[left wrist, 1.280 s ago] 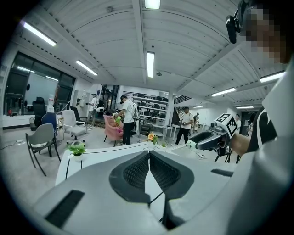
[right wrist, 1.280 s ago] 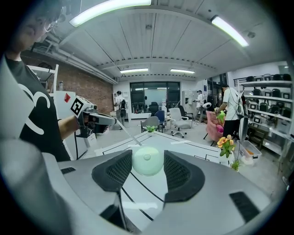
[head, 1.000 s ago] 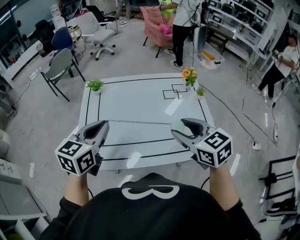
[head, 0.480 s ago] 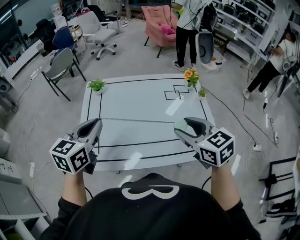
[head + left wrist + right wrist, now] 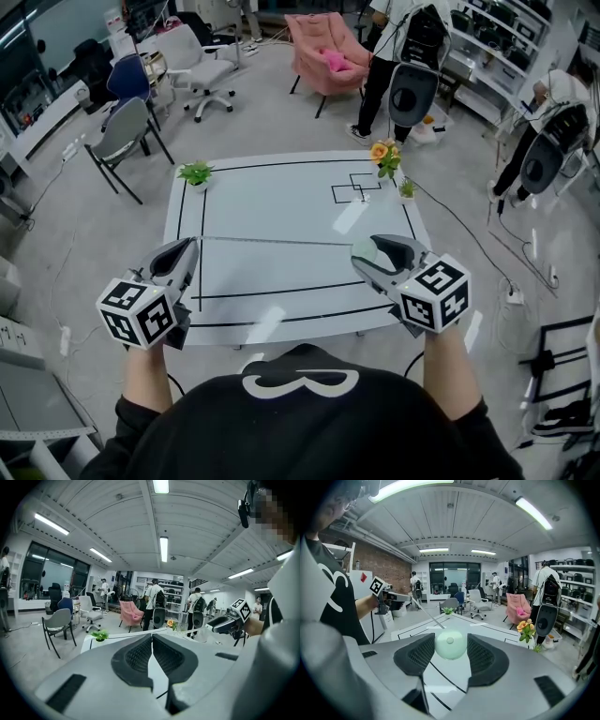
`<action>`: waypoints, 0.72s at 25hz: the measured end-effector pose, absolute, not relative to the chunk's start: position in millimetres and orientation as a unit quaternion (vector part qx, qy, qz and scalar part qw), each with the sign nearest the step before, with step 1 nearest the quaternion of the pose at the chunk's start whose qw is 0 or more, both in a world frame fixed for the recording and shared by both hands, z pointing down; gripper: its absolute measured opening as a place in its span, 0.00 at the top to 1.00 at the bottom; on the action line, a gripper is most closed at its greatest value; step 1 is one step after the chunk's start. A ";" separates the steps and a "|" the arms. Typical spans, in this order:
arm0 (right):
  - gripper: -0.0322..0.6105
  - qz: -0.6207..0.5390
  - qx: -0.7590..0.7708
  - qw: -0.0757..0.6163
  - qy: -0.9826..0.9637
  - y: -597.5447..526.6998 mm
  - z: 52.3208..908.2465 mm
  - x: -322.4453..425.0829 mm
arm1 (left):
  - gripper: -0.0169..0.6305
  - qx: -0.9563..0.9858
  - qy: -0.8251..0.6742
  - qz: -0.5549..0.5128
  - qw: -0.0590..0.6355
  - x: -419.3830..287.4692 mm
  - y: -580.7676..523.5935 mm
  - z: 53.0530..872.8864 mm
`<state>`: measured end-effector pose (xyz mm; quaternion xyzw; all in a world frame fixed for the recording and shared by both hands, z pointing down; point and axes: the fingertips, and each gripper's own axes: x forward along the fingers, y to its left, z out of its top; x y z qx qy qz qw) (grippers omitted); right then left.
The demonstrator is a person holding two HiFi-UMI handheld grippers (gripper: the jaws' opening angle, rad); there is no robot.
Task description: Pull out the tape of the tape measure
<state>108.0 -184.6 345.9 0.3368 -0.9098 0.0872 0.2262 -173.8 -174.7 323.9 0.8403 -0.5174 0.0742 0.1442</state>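
A round pale green tape measure [image 5: 450, 645] sits between the pads of my right gripper [image 5: 450, 638], which is shut on it. In the head view that right gripper [image 5: 368, 249] hangs over the table's right front part. The thin tape [image 5: 281, 242] runs level and taut across the table to my left gripper [image 5: 191, 243], which is shut on the tape's end. In the left gripper view the jaws of the left gripper [image 5: 151, 638] stand closed together. The right gripper view shows the tape [image 5: 425, 612] slanting away to the left gripper [image 5: 395, 597].
The white table [image 5: 281, 202] carries black marked lines. A small green plant [image 5: 195, 172] stands at its far left corner, orange flowers [image 5: 379, 150] and another small plant [image 5: 404, 187] at the far right. Chairs and standing people are beyond the table.
My left gripper has moved to the left, away from the right one, and the tape between them is longer. The right gripper has stayed in place. People in the background have walked on.
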 end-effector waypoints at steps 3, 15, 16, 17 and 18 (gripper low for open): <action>0.61 0.087 0.332 0.229 -0.911 -187.3 347.1 102.0 | 0.95 0.844 -0.510 0.075 0.147 -169.5 -177.0 325.0; 0.61 0.106 0.330 0.252 -0.904 -207.7 376.9 96.4 | 0.95 0.842 -0.503 0.098 0.170 -169.4 -194.7 357.9; 0.61 0.110 0.330 0.255 -0.902 -210.0 381.6 97.2 | 0.95 0.842 -0.501 0.100 0.175 -168.5 -196.4 362.4; 0.61 0.115 0.330 0.257 -0.901 -212.0 386.6 98.1 | 0.95 0.841 -0.499 0.102 0.181 -167.5 -197.8 367.0; 0.61 0.119 0.331 0.261 -0.899 -213.7 392.1 99.0 | 0.95 0.841 -0.498 0.104 0.187 -166.6 -198.9 371.5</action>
